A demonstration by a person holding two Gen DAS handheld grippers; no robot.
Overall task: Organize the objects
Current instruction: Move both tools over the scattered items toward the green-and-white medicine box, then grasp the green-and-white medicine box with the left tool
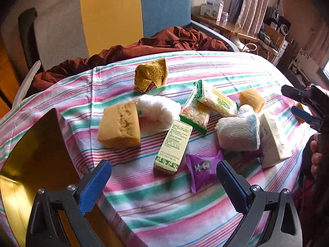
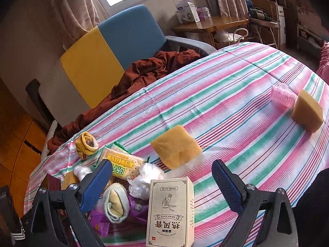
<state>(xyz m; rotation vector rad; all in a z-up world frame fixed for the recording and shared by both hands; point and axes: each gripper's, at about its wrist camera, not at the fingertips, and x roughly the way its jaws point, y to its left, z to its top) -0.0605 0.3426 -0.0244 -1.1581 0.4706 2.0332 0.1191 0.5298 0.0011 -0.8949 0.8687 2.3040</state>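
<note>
Between your left tool's (image 1: 162,179) spread, empty fingers lie the green-printed box (image 1: 173,146) and purple packet (image 1: 202,168), and your right tool (image 2: 162,182), likewise wide and holding nothing, hangs over the tall cream box (image 2: 170,212). Nothing looks sorted yet: sponges (image 1: 119,124), socks (image 1: 238,132) and cracker packs (image 1: 218,101) sit jumbled mid-bed, with a pink roller (image 2: 282,97) and sponge wedge (image 2: 307,111) stray by the right edge. You have open striped cover (image 2: 236,94) toward the far edge, and a gold tray (image 1: 35,144) at the left edge
</note>
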